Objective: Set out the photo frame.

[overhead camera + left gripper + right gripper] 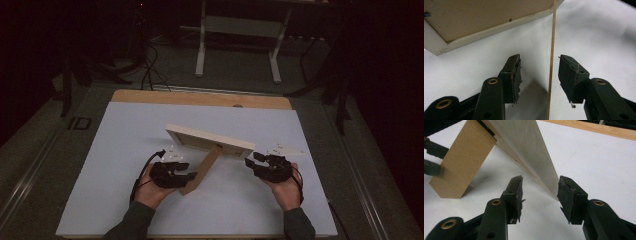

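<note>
We stand the picture frame (210,140) upright mid-tabletop (125,150); left claw (191,176) straddles its prop leg (204,170), right claw (250,163) its corner, both released; next, withdraw gently

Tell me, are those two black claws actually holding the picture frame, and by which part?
Nothing is gripped. The left gripper straddles the stand with open jaws; the right gripper stands open at a corner of the picture frame.

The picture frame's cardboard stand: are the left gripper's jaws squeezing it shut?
No: in the left gripper view the thin stand runs edge-on through the gap between the jaws, with white table showing on both sides of it.
</note>
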Demonstrator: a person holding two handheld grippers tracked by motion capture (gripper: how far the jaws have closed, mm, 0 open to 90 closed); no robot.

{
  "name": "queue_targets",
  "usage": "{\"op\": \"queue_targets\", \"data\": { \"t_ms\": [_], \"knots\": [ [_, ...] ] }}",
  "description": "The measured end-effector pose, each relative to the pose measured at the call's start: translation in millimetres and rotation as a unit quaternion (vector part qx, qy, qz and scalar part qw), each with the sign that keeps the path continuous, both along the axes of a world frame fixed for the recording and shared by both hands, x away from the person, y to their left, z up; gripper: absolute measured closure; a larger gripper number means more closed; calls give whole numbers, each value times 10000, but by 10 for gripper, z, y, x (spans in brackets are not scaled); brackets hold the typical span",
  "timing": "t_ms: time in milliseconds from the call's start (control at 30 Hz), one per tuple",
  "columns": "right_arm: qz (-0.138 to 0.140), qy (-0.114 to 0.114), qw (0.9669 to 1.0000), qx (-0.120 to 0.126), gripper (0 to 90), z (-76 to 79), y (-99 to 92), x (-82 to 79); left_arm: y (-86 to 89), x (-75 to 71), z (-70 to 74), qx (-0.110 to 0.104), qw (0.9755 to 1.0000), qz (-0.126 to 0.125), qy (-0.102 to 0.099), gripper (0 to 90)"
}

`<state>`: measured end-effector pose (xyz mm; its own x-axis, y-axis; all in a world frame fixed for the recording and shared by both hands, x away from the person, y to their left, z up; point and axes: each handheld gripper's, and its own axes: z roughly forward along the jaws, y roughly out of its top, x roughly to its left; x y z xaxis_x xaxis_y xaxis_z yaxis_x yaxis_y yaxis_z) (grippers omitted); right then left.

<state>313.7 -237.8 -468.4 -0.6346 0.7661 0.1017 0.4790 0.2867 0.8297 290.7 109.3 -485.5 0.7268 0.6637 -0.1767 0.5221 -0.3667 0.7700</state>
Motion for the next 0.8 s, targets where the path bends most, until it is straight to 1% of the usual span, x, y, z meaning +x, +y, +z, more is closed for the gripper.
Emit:
{"op": "queue_targets", "data": {
  "t_ms": [133,233,300,333,400,500,600,633,667,700,767,800],
  "knots": [
    [-33,106,9999,0,559,-6,-53,18,68,7,35,-187,9998,75,-8,526],
    [-58,145,9999,4,566,-9,-82,27,102,17,77,-214,9997,86,-32,536],
    [-64,156,9999,-10,573,-13,-106,36,126,25,119,-248,9996,111,-85,548],
    [-71,159,9998,-29,576,-11,-122,39,137,30,141,-257,9995,148,-118,549],
    [-77,166,9998,-22,579,-9,-131,41,163,39,186,-205,9988,366,-236,546],
    [-129,192,9997,59,592,-21,-153,43,203,67,220,-235,9980,511,-278,571],
    [-251,161,9995,93,634,-26,-166,43,227,101,257,-311,9973,591,-309,592],
    [-312,136,9993,133,659,-24,-170,46,222,111,270,-326,9969,626,-356,602],
    [-449,35,9988,191,710,-20,-173,47,219,119,279,-329,9968,618,-377,615],
    [-449,35,9988,191,710,-20,-173,47,213,131,289,-337,9969,601,-383,615],
    [-610,-38,9978,274,776,-19,-177,53,201,151,307,-346,9968,586,-408,643],
    [-655,-51,9973,317,796,-18,-176,55,192,168,319,-387,9967,581,-416,653]
  ]
}}
